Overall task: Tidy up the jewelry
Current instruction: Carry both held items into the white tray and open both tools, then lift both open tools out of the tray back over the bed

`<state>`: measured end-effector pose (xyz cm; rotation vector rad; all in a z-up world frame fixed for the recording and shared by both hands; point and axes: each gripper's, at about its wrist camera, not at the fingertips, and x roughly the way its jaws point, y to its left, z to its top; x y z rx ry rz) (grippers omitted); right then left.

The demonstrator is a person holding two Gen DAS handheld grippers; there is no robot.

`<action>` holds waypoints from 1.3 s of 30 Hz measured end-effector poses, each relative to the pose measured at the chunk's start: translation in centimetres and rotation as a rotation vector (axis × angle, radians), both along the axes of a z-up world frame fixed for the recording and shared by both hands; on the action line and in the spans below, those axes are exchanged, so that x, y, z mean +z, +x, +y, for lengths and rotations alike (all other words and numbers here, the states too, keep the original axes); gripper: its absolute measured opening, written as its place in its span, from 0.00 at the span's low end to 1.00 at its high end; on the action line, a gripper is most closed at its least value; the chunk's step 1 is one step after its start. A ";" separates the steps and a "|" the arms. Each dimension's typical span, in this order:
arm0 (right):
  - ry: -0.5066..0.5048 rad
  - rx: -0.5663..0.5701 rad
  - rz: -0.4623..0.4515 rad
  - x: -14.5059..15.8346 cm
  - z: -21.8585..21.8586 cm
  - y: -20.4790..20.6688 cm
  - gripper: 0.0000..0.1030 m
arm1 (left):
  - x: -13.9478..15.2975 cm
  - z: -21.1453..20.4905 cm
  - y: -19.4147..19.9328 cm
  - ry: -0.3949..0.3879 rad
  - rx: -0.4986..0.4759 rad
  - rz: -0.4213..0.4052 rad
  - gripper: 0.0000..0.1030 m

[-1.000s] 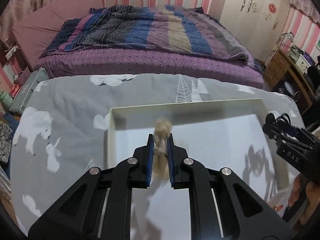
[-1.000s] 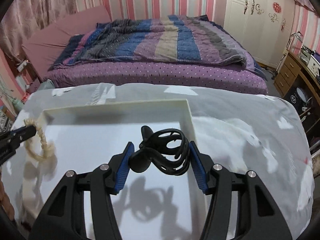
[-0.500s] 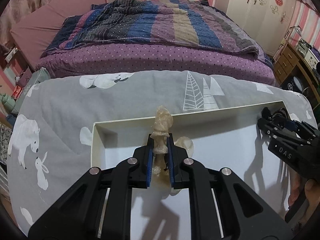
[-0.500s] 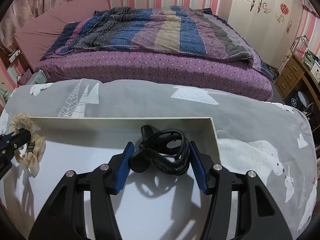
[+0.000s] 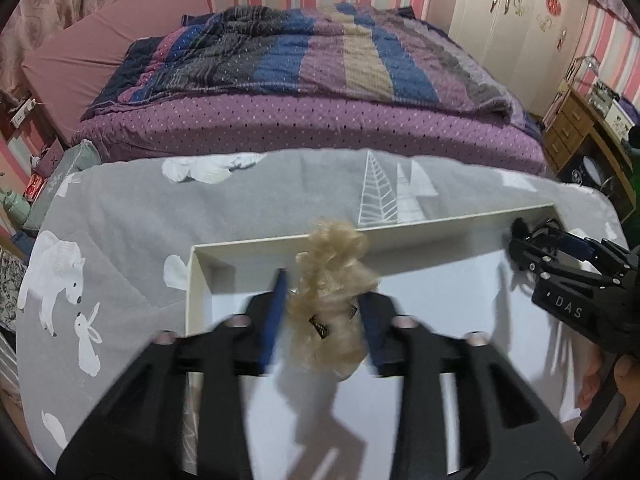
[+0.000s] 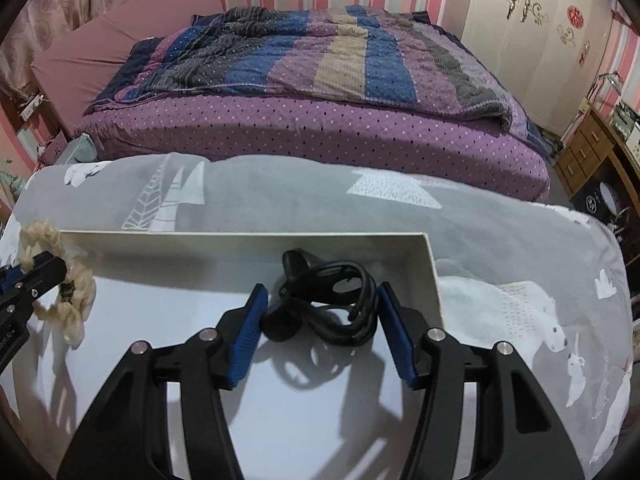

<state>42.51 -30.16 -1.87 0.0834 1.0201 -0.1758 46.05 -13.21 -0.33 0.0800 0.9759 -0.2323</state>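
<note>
- Tray: a shallow white rectangular cardboard tray (image 5: 192,276) is lying on a grey fleece blanket printed with white polar bears, rabbits and trees (image 5: 120,216).
- Left gripper (image 5: 322,312), black with blue pads, is reaching into the tray from six o'clock in its own view; its jaws have just been opening, and the arms are showing as a motion blur.
- A cream-blonde braided fabric hair tie (image 5: 334,292) is sitting between those parted jaws, near the tray's far wall. Because of the blur I cannot tell whether the pads are touching it; visible gaps suggest they are standing clear.
- In the right wrist view the same hair tie (image 6: 72,304) is appearing at nine o'clock, draped around the tip of the left gripper (image 6: 36,276) and resting on the tray floor.
- Right gripper (image 6: 320,316), also black with blue pads, is pointing down into the tray's far right corner; its jaws have just been opening too.
- A bundle of black coiled elastic hair bands (image 6: 332,300) is lying on the tray floor between the right gripper's jaws, with a sliver of white showing at the left pad; the right pad is looking close to the bundle, perhaps brushing it.
- In the left wrist view the right gripper (image 5: 536,248) is entering from three o'clock, with part of a person's hand (image 5: 624,376) behind it.
- Beyond the blanket, at twelve o'clock, a bed with a purple dotted sheet and a striped quilt (image 6: 320,60) is filling the room.
</note>
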 end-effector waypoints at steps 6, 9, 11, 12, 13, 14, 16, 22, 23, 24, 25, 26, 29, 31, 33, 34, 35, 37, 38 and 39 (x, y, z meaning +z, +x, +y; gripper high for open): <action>-0.009 0.007 -0.065 3.0 0.1 -1.2 0.71 | 2.6 0.3 -2.3 -0.024 -0.023 -0.060 0.66; -0.012 0.003 -0.089 4.4 0.0 -1.9 0.72 | 3.8 0.6 -3.4 -0.032 -0.026 -0.087 0.76; -0.030 -0.005 -0.105 5.3 0.0 -2.4 0.79 | 4.7 0.7 -4.0 -0.027 -0.020 -0.108 0.82; -0.037 -0.010 -0.116 5.8 0.0 -2.8 0.83 | 5.0 0.9 -4.3 -0.031 -0.021 -0.115 0.84; -0.042 -0.015 -0.132 6.4 -0.1 -3.4 0.83 | 5.5 1.0 -4.8 -0.035 -0.024 -0.119 0.84; -0.044 -0.018 -0.138 6.8 -0.2 -3.8 0.83 | 5.9 1.1 -5.1 -0.035 -0.023 -0.122 0.85; -0.046 -0.027 -0.144 7.5 -0.3 -4.6 0.83 | 6.8 1.5 -6.1 -0.037 -0.018 -0.137 0.88; -0.060 -0.051 -0.176 9.6 -0.5 -7.7 0.92 | 9.0 3.1 -9.5 -0.038 -0.005 -0.169 0.97; -0.055 -0.054 -0.184 10.0 -0.4 -8.6 0.92 | 9.3 3.4 -10.3 -0.033 -0.001 -0.178 0.97; -0.050 -0.055 -0.188 10.3 -0.5 -9.0 0.92 | 9.5 3.6 -10.8 -0.029 -0.002 -0.180 0.97; -0.043 -0.058 -0.198 10.7 -0.5 -9.9 0.92 | 9.7 3.9 -11.4 -0.023 -0.001 -0.180 0.97; -0.040 -0.060 -0.205 11.0 -0.4 -10.6 0.92 | 9.8 4.2 -12.2 -0.017 0.005 -0.176 0.97; -0.043 -0.074 -0.221 11.8 -0.4 -13.1 0.93 | 10.0 5.3 -14.6 -0.006 0.024 -0.179 0.97; -0.055 -0.087 -0.230 12.3 -0.4 -15.0 0.93 | 10.0 6.1 -16.3 0.021 0.040 -0.188 0.97; -0.072 -0.100 -0.241 12.6 -0.4 -17.0 0.93 | 9.9 6.7 -17.8 0.032 0.038 -0.190 0.97; -0.076 -0.102 -0.246 12.6 -0.4 -17.9 0.93 | 9.9 7.0 -18.5 0.028 0.030 -0.194 0.97; -0.082 -0.104 -0.248 12.6 -0.5 -18.7 0.93 | 9.9 7.5 -19.5 0.024 0.022 -0.199 0.97; -0.099 -0.111 -0.249 12.6 -0.6 -20.8 0.93 | 9.9 8.2 -20.8 0.022 0.020 -0.206 0.97; -0.106 -0.117 -0.249 12.5 -0.8 -21.9 0.93 | 9.8 8.8 -21.9 0.019 0.014 -0.209 0.97; -0.110 -0.121 -0.248 12.4 -0.9 -22.6 0.93 | 9.7 9.0 -22.6 0.021 0.011 -0.211 0.97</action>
